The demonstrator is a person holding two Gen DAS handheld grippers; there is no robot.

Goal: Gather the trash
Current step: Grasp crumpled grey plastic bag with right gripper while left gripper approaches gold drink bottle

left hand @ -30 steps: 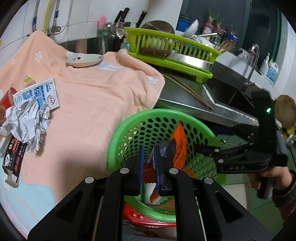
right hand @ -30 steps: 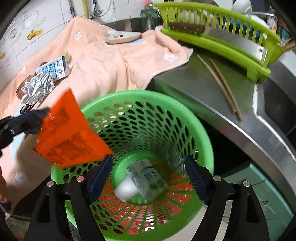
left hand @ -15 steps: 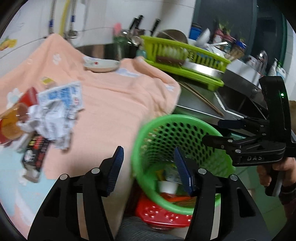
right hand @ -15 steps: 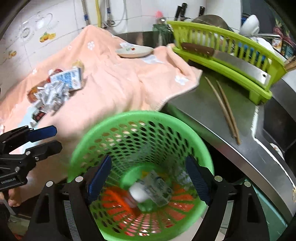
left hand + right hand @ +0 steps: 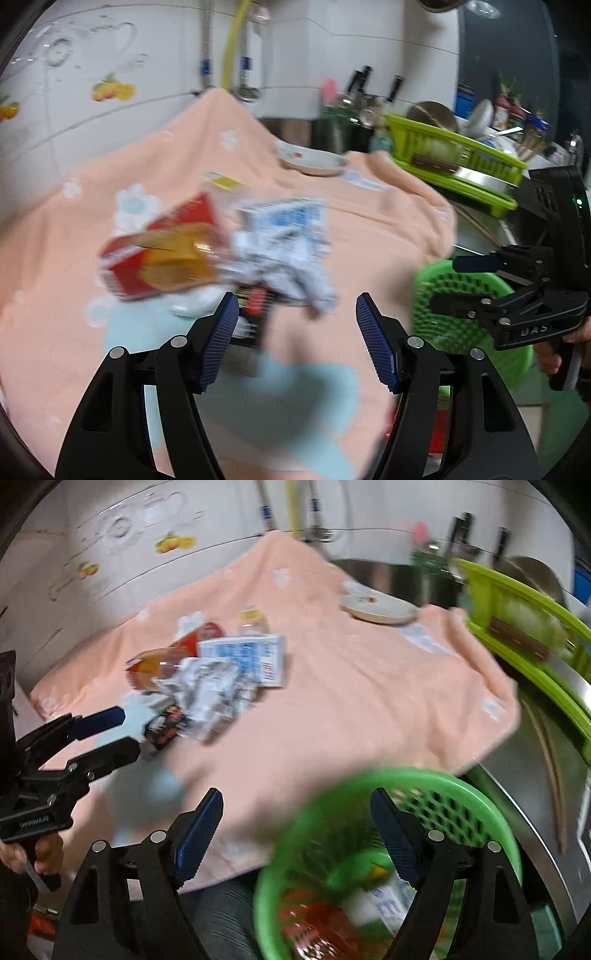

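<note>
Left wrist view: left gripper (image 5: 293, 332) with blue-padded jaws apart, just been opening, nothing between them; aimed at the trash heap on the peach terry towel with white flowers (image 5: 369, 236). Heap, heavily blurred: red and yellow crumpled snack wrapper (image 5: 162, 254), blue-and-white flattened carton (image 5: 288, 221), crumpled white paper wad (image 5: 291, 277), black printed sachet (image 5: 255, 314) nearest the left pad. Right gripper (image 5: 458, 284) seen from the side above the green perforated plastic basket (image 5: 461, 314), jaws apart, empty. Right wrist view: right gripper (image 5: 295, 834) wide, nothing held, poised over the basket rim (image 5: 369, 779); orange wrapper (image 5: 317, 919) and a white-blue carton (image 5: 391, 901) already inside. Risks, as judgement: pieces overlap, so a closing pinch could catch two at once and drop one short of the basket; thin sachet lying flat, pads could snag towel pile and drag the cloth; cream shallow dish (image 5: 378, 607) resting on the towel's far edge would shift with it; both tools near each other, collision possible on a crossed reach.
</note>
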